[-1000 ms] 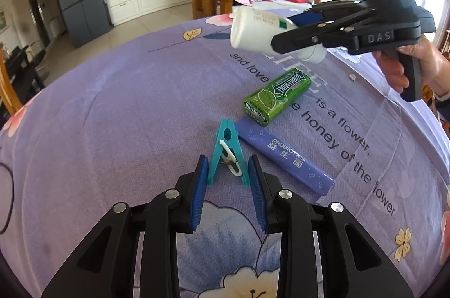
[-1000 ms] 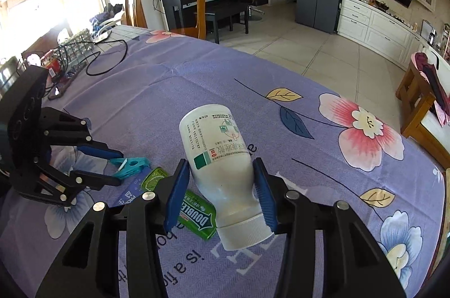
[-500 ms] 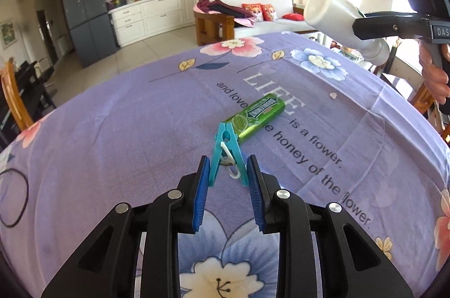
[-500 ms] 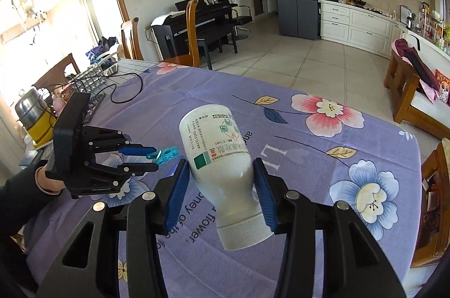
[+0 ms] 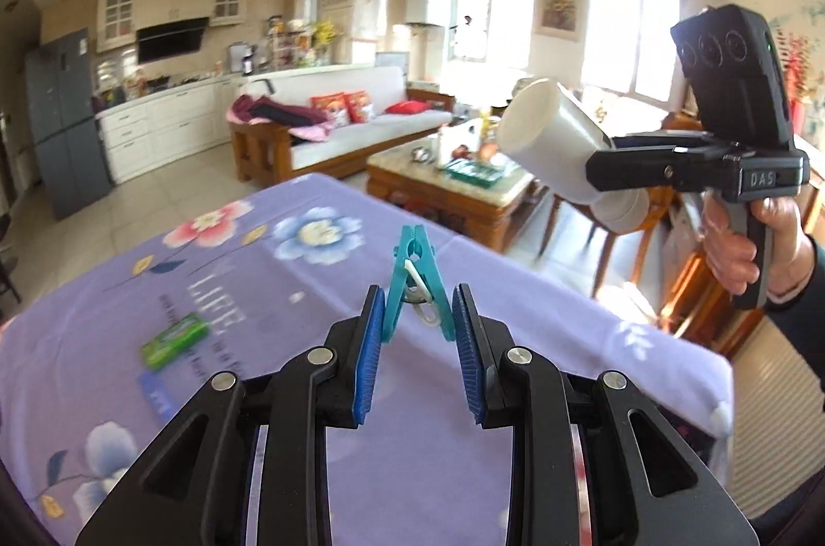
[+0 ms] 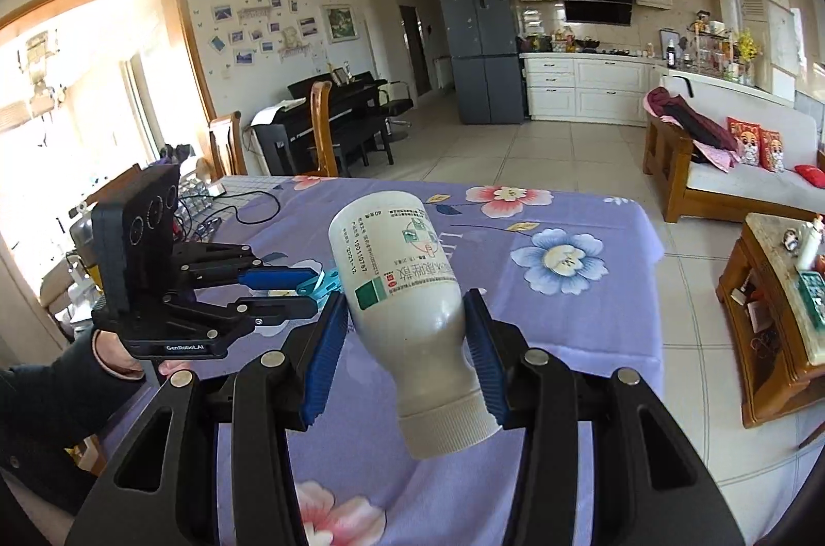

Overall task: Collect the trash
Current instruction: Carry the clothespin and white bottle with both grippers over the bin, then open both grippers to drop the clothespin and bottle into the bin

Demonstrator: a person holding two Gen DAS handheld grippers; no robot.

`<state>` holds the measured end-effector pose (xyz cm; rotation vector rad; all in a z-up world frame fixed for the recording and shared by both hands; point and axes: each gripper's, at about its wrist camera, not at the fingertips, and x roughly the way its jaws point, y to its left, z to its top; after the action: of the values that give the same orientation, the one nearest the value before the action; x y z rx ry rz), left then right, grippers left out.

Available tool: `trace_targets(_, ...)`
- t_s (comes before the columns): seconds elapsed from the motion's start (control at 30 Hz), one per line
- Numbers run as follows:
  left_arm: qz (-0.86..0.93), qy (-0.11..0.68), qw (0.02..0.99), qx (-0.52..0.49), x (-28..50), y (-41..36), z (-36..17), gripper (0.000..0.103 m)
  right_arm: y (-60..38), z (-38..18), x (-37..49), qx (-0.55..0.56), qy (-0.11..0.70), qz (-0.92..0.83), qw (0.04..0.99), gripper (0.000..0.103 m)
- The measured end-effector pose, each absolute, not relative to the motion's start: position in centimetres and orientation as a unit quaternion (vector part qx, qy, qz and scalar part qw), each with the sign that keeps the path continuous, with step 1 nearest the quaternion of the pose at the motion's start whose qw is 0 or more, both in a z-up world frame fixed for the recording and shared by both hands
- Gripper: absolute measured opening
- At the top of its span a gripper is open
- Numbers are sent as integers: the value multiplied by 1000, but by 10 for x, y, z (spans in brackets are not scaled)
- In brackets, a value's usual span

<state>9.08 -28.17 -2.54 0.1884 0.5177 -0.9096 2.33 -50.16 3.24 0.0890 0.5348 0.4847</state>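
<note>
We've got the left gripper (image 5: pixel 416 329) pinched on the teal clothespin (image 5: pixel 415 273), right gripper (image 6: pixel 407 340) clamped on the white bottle (image 6: pixel 407 303) w/ cap end toward us. Change vs 1 s ago: both pieces were just above the table (image 5: pixel 515 329), now carried high near its edge. Green gum pack (image 5: pixel 174 340) left lying on the cloth. Our read: pickup done, next is transport to a bin, not in view.
</note>
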Motion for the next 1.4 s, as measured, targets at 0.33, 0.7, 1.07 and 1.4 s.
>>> trace_targets(0.33,-632,242,731,88,-80,-481,-49,28,-651,-27,-242,139,231,-52,962,46)
trace_targets(0.7,-744,329,565,137,-255,-685,-189,28,-760,-174,-399,260,244,-278,892,46)
trace_targets(1.07,-732,424,469,255,-337,-823,-383,29,-826,-383,-498,401,294,-395,772,46)
trace_targets(1.4,-718,460,429,297,-351,-855,-465,30,-840,-481,-511,466,341,-405,709,48)
